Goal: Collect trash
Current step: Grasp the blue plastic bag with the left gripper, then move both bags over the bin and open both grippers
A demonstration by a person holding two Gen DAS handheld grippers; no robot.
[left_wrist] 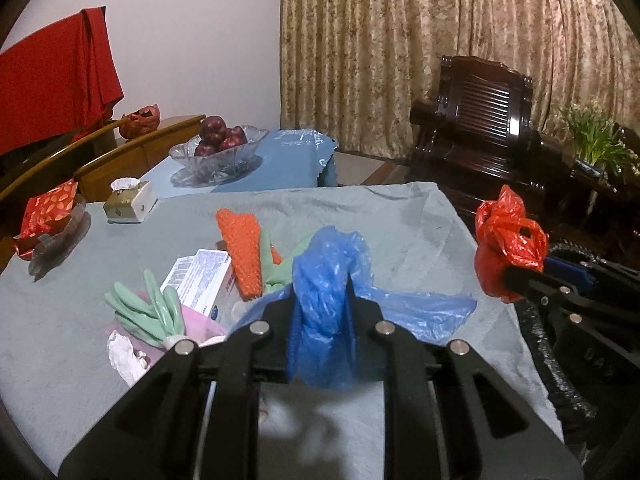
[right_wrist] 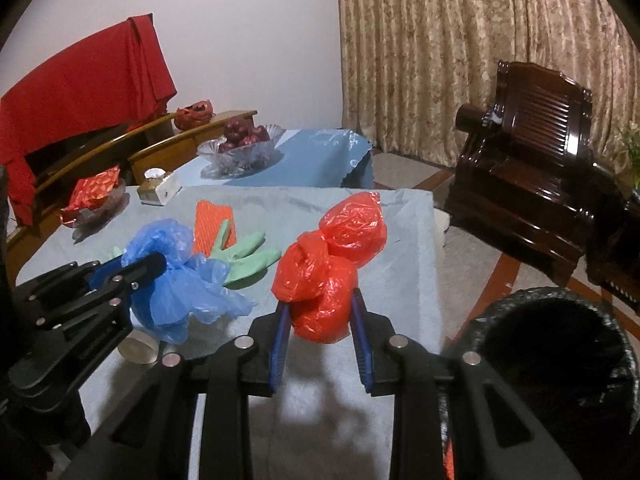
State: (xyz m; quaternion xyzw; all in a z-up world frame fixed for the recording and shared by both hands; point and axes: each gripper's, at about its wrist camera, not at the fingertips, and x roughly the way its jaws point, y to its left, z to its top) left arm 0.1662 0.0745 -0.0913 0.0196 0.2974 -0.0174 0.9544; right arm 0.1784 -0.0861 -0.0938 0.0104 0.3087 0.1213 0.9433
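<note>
My left gripper (left_wrist: 322, 296) is shut on a crumpled blue plastic bag (left_wrist: 328, 264), held above the grey-clothed table (left_wrist: 400, 232). My right gripper (right_wrist: 320, 300) is shut on a knotted red plastic bag (right_wrist: 332, 260), its blue pads pressing both sides. In the right wrist view the left gripper (right_wrist: 158, 260) with the blue bag (right_wrist: 176, 288) hangs to the left. On the table lie green rubber gloves (left_wrist: 148, 312), an orange foam net (left_wrist: 242, 248), a white box (left_wrist: 204, 276) and a crumpled tissue (left_wrist: 124, 354). A bin with a black liner (right_wrist: 520, 298) stands at the table's right.
A tape roll (right_wrist: 140, 350) lies under the blue bag. Farther back stand a tissue box (left_wrist: 128, 200), a dish with a red packet (left_wrist: 48, 216) and a glass bowl of fruit (left_wrist: 220, 148). A dark wooden armchair (right_wrist: 532, 160) sits to the right, before the curtain.
</note>
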